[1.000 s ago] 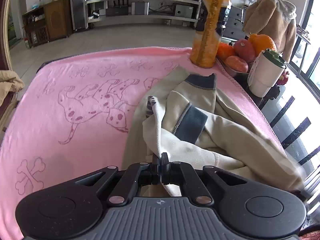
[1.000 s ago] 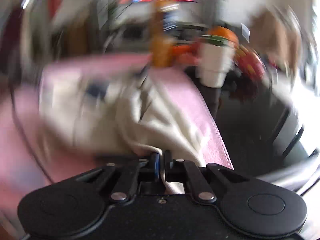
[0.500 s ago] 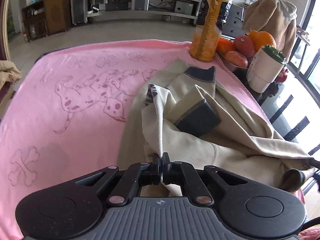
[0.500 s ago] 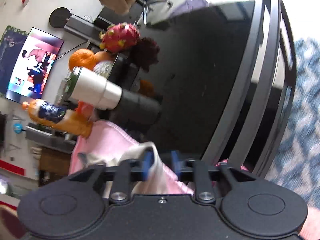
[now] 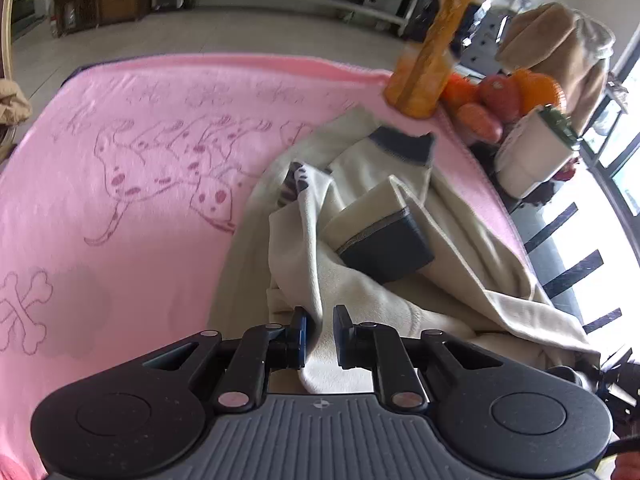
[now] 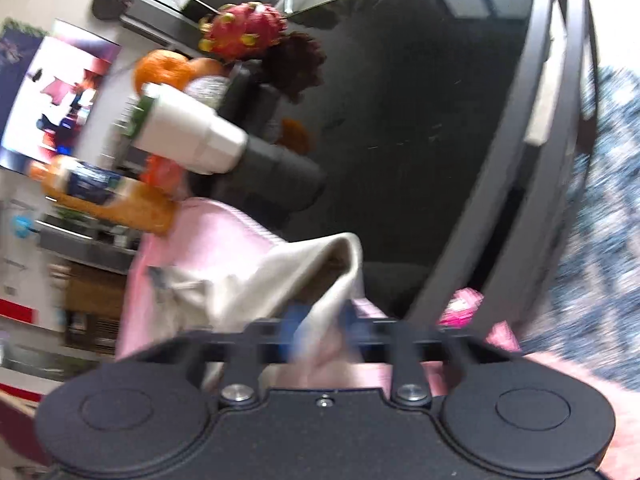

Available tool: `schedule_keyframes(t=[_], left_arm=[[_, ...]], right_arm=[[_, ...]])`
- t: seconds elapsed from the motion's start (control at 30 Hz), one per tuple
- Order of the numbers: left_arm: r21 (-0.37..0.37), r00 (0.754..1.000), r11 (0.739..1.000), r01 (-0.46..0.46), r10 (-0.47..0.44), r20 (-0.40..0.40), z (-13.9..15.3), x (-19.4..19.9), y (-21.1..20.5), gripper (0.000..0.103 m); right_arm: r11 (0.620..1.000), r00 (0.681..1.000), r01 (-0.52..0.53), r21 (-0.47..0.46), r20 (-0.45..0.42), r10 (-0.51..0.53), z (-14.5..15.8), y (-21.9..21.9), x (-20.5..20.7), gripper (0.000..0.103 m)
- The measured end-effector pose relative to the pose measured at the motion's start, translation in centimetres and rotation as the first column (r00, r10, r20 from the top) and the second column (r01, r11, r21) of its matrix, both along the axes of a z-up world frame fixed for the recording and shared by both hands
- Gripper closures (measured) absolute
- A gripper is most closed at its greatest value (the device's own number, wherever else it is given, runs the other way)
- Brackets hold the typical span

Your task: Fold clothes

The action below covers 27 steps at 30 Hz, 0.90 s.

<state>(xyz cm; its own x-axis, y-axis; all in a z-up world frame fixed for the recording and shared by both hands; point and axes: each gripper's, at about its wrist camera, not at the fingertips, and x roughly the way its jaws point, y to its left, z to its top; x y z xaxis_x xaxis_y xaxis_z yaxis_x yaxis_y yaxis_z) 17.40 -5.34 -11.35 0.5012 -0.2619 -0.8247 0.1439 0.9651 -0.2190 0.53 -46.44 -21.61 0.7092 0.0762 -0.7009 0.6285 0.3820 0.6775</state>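
Item: cream garment (image 5: 400,280) with dark grey cuffs and collar band, lying crumpled on the right half of a pink blanket (image 5: 120,200) that covers the bench; its near hem reaches both tools, its collar end points away toward an orange drink bottle (image 5: 432,60) at the far edge. Long axis: runs from the near edge of the bench away and slightly right, one folded sleeve with a dark cuff (image 5: 388,248) lying across the middle. Left tool (image 5: 319,336): set at the garment's near hem, a fold of cream cloth passing between the fingers; its jaws are opening, the pads standing clear of the fabric, so the cloth is released rather than gripped. Right tool (image 6: 318,320): at the garment's right-hand corner, near the blanket's edge beside bare dark bench (image 6: 420,120); the view is blurred, but the fingers appear parted with cloth between them, closing. Judgement: the garment lies ahead of both tools, and the left sits nearer its centre line. Other stock: white cup (image 5: 528,160), fruit (image 5: 504,96). Writing: the bottle's label is blurred; the blanket carries dog and bone outlines, no legible text.
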Motion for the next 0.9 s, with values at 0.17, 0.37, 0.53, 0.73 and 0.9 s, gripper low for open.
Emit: schedule_keyframes(t=[0.17,0.37,0.53,0.73,0.9], left_arm=[[0.024,0.999,0.999,-0.046,0.047,-0.019,-0.8,0.0,0.4,0.102],[-0.144,0.997,0.987,-0.074,0.077,0.02,1.9,-1.7,3.9,0.102],[-0.358,0.989,0.933,-0.035,0.084,0.122,7.9,-3.5,6.6,0.103],[-0.541,0.929,0.841,-0.03,0.223,0.295,17.5,-7.3,13.4,0.103],[-0.656,0.779,0.753,-0.05,0.441,0.446,24.8,-14.4,23.3,0.103]], right_arm=[[0.999,0.998,0.03,-0.019,-0.059,-0.031,-0.6,-0.4,-0.7,0.099],[0.99,0.999,0.036,0.137,0.034,-0.041,-0.1,-0.2,-2.0,0.1],[0.968,0.985,-0.078,0.237,0.169,0.038,4.0,2.7,-1.4,0.1],[0.96,0.852,-0.26,0.102,0.493,0.178,17.9,7.8,0.5,0.1],[0.971,0.604,-0.235,-0.047,0.775,0.184,30.1,9.8,-2.5,0.1]])
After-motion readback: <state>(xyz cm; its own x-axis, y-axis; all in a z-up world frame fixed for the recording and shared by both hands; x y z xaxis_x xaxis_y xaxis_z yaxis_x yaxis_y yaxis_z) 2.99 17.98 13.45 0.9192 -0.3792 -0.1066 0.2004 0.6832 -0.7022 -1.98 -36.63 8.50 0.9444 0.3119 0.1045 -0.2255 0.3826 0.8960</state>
